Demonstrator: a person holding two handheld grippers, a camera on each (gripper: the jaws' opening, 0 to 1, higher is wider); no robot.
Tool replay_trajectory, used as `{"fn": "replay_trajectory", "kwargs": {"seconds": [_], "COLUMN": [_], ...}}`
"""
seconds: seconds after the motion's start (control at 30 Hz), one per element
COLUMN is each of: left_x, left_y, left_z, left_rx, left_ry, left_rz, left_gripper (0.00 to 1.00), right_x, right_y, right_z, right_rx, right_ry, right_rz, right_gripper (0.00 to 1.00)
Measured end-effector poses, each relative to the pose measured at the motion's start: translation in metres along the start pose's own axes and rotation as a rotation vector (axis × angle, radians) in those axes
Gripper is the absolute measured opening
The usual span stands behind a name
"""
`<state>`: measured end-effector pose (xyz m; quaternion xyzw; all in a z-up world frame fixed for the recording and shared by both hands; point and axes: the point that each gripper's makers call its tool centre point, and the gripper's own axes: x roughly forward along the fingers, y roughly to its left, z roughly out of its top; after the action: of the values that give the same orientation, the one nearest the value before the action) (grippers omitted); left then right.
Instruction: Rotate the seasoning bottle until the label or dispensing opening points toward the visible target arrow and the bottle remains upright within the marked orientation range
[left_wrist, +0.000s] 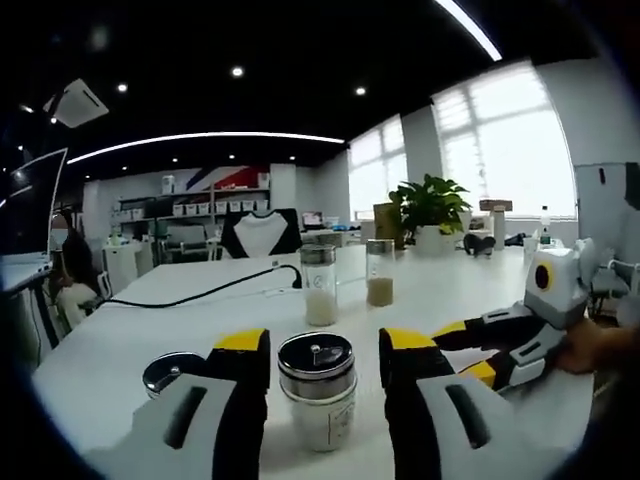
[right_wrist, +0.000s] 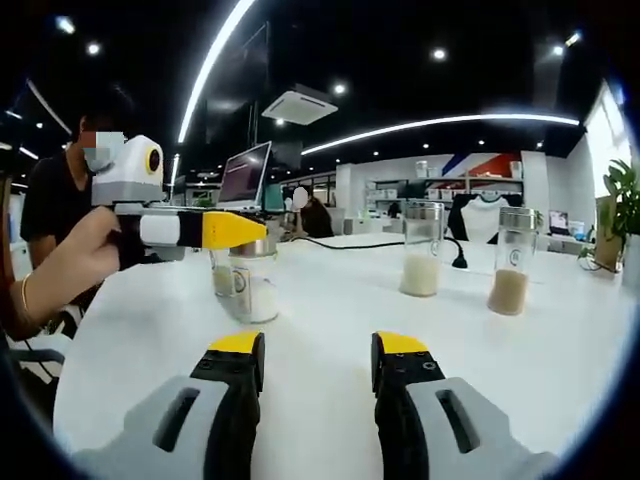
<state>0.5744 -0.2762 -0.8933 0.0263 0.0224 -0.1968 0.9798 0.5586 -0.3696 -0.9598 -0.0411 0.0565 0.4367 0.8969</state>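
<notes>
Jaws of the left gripper (left_wrist: 318, 365) stood apart around the small glass seasoning bottle with a shiny metal lid (left_wrist: 317, 390) on the white table (left_wrist: 150, 320), not yet squeezing. Right gripper (right_wrist: 316, 358) waited open. Next came gripping, then turning.

White table (left_wrist: 180, 300), glossy, reaching far back toward 12 o'clock. Standing on it: nearest jar (left_wrist: 317, 390) with metal lid at 6 o'clock, low round lid (left_wrist: 170, 372) at 8, two tall glass jars (left_wrist: 319, 285) (left_wrist: 379, 272) at centre, black cable (left_wrist: 200, 293) trailing toward 10, potted plant (left_wrist: 432, 210) at 1.
</notes>
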Motion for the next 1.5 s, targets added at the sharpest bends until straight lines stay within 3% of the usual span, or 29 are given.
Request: {"fn": "replay_trajectory", "kwargs": {"seconds": [0.27, 0.33, 0.43, 0.53, 0.57, 0.6, 0.63, 0.77, 0.87, 0.93, 1.0, 1.23, 1.3, 1.4, 1.5], "left_x": [-0.006, -0.009, -0.013, -0.016, -0.017, -0.023, -0.025, -0.026, -0.024, -0.02, -0.016, -0.011, -0.011, -0.011, -0.011], "left_y": [0.001, 0.007, 0.01, 0.013, 0.015, 0.026, 0.027, 0.023, 0.021, 0.014, 0.008, 0.001, -0.003, -0.004, -0.005], "left_z": [0.019, 0.027, 0.026, 0.03, 0.031, 0.035, 0.035, 0.036, 0.032, 0.03, 0.021, 0.02, 0.021, 0.021, 0.023], "left_rx": [0.017, 0.023, 0.059, 0.043, 0.03, 0.031, 0.044, -0.018, -0.024, -0.015, -0.029, -0.055, -0.031, 0.01, 0.001], "left_ry": [-0.024, -0.074, -0.047, -0.061, -0.069, -0.093, -0.088, -0.092, -0.068, -0.067, -0.027, -0.026, -0.021, -0.004, -0.012], "left_rz": [-0.011, 0.015, 0.022, 0.011, 0.023, 0.095, 0.097, 0.049, 0.03, -0.016, -0.057, -0.105, -0.136, -0.132, -0.142], "left_gripper": [0.6, 0.59, 0.61, 0.65, 0.64, 0.63, 0.64, 0.71, 0.82, 0.9, 0.93, 1.0, 1.0, 1.0, 1.0], "right_x": [-0.005, -0.006, -0.009, -0.016, -0.017, -0.02, -0.021, -0.025, -0.025, -0.024, -0.023, -0.017, -0.015, -0.01, -0.005], "right_y": [-0.001, -0.005, -0.009, -0.015, -0.016, -0.021, -0.022, -0.035, -0.048, -0.052, -0.057, -0.062, -0.064, -0.069, -0.074], "right_z": [0.008, 0.008, 0.002, 0.002, 0.003, 0.005, 0.006, 0.017, 0.021, 0.026, 0.031, 0.04, 0.044, 0.053, 0.06], "right_rx": [0.029, 0.034, 0.051, 0.066, 0.066, 0.06, 0.059, 0.047, 0.041, 0.039, 0.027, -0.029, -0.036, -0.042, -0.06], "right_ry": [-0.041, -0.038, -0.016, -0.006, -0.005, -0.007, -0.007, -0.015, -0.002, -0.01, -0.013, 0.014, 0.016, 0.003, -0.002], "right_rz": [-0.001, -0.005, 0.001, -0.009, -0.013, -0.024, -0.026, -0.055, -0.081, -0.085, -0.088, -0.066, -0.068, -0.067, -0.067], "right_gripper": [0.42, 0.43, 0.44, 0.48, 0.49, 0.49, 0.5, 0.5, 0.52, 0.52, 0.52, 0.52, 0.52, 0.52, 0.52]}}
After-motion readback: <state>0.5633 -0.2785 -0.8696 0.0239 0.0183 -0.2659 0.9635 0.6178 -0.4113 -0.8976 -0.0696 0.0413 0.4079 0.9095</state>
